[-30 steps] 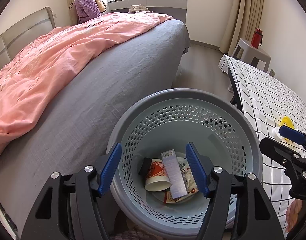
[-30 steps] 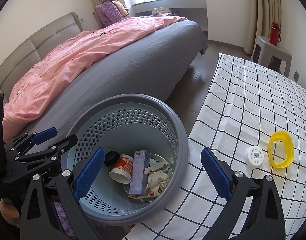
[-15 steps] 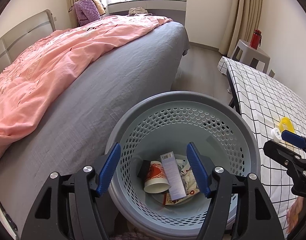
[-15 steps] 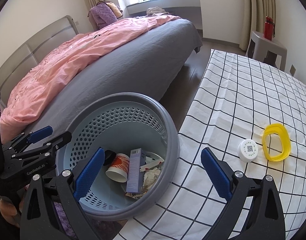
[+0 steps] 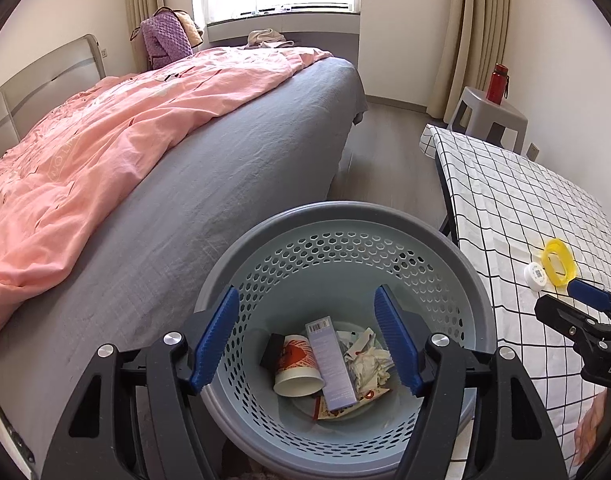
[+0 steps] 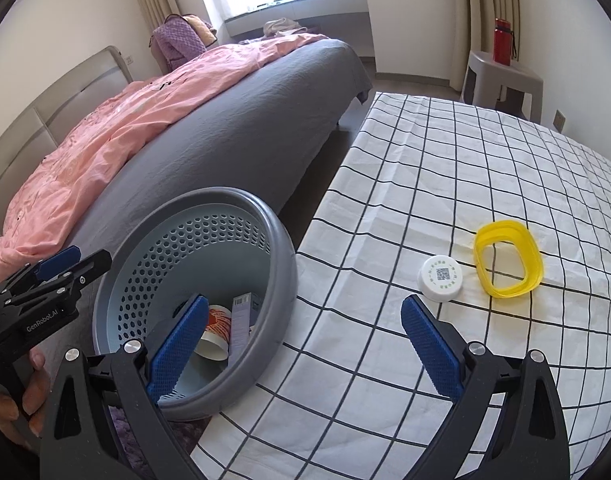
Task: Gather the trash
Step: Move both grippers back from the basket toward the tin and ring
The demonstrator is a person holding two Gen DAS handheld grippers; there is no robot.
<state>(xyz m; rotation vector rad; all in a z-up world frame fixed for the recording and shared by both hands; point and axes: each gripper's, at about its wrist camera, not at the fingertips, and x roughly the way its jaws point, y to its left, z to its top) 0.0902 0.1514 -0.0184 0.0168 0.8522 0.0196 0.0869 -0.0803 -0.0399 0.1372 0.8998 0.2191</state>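
In the left wrist view the left gripper (image 5: 307,338) hangs above the perforated grey-blue basket (image 5: 481,304) at the lower centre of the frame, its jaws well apart and holding nothing. At the bottom of the basket lie a paper cup (image 5: 297,368) on its side, a flat lilac box (image 5: 331,362) across it, and crumpled wrappers (image 5: 367,362) to the right.

In the right wrist view the right gripper (image 6: 303,348) sits low in the frame, jaws spread wide and empty, with one finger over the basket's rim and the other over the checked tablecloth (image 6: 445,168). On that cloth, right of centre, a white round lid (image 6: 440,278) lies just beside a yellow plastic ring (image 6: 507,258), both beyond the fingertips and untouched. A bed with a pink quilt (image 6: 117,136) fills the upper left.
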